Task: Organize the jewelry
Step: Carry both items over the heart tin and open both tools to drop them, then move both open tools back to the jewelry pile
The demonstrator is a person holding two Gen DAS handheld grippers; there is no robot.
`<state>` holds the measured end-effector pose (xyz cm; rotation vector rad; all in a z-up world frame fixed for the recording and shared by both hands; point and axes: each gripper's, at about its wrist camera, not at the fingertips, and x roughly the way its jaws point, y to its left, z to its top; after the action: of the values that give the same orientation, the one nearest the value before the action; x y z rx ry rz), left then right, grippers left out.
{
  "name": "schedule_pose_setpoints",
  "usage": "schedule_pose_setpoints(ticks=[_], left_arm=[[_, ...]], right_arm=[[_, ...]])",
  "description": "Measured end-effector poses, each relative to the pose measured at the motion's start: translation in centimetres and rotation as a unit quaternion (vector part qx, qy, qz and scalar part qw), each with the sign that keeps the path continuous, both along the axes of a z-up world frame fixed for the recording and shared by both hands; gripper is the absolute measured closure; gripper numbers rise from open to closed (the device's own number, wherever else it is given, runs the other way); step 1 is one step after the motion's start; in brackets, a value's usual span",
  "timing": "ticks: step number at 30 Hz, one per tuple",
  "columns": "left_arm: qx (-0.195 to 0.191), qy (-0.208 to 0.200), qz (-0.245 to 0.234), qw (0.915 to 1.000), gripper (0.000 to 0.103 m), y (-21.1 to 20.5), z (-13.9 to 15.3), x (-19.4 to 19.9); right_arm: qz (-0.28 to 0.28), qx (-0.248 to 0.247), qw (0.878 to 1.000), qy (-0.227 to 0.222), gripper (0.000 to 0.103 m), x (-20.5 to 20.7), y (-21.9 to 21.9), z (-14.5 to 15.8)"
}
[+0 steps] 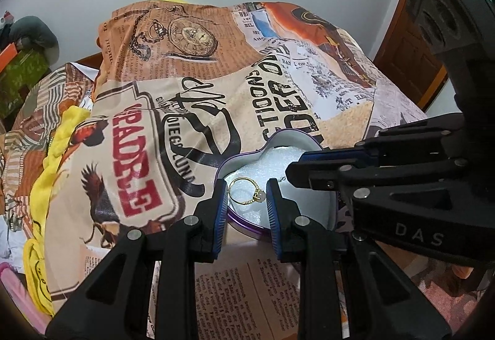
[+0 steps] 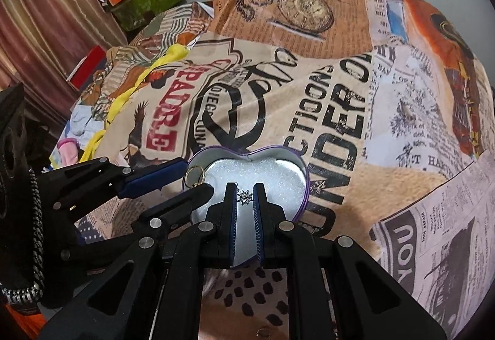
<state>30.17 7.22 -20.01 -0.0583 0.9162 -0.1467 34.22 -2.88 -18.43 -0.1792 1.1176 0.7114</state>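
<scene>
Holding a gold ring (image 1: pixel 246 192) between the pads of the left hand-held gripper (image 1: pixel 246 196) and a tiny star charm (image 2: pixel 245 197) pinched in the right hand-held gripper (image 2: pixel 245 198), both just above the heart tin (image 2: pixel 280 166) straight ahead and below.

Gold ring (image 1: pixel 246 192) with a pale stone sits pinched between blue pads, hanging just over the white foam of the heart-shaped purple tin (image 1: pixel 247 224). Over the same tin, a small silver star-shaped piece (image 2: pixel 245 197) sits clamped, sparkling.
</scene>
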Motion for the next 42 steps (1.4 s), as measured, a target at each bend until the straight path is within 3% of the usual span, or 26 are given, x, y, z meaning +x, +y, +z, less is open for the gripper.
schedule_pose_setpoints(ticks=[4, 9, 17, 25, 28, 30, 42], left_arm=[[0.002, 0.0, -0.001, 1.0, 0.079, 0.1, 0.3, -0.1], [0.003, -0.002, 0.001, 1.0, 0.078, 0.1, 1.0, -0.6], [-0.001, -0.03, 0.007, 0.9995, 0.078, -0.1, 4.2, -2.3], [0.001, -0.067, 0.001, 0.9977, 0.065, -1.7, 8.0, -5.0], [0.0, -0.072, -0.003, 0.9974, 0.06, -2.4, 8.7, -5.8], [-0.001, -0.073, -0.005, 0.9973, 0.059, -2.9, 8.8, -6.2], [-0.003, -0.032, -0.034, 0.9989, 0.059, -7.0, 6.0, -7.6]], right_arm=[[-0.011, 0.007, 1.0, 0.019, 0.088, 0.3, -0.4, 0.3], [-0.022, 0.015, 1.0, 0.011, 0.086, 0.1, -1.2, 1.3], [-0.03, 0.024, 0.999, -0.036, 0.086, -1.9, -3.3, 4.7], [-0.035, 0.025, 0.994, -0.096, 0.086, -4.6, -5.8, 8.1], [-0.04, 0.025, 0.993, -0.11, 0.076, -5.7, -6.9, 8.9], [-0.047, 0.027, 0.991, -0.12, 0.063, -6.4, -7.7, 9.2], [-0.071, 0.01, 0.989, -0.129, 0.062, -8.8, -12.7, 7.6]])
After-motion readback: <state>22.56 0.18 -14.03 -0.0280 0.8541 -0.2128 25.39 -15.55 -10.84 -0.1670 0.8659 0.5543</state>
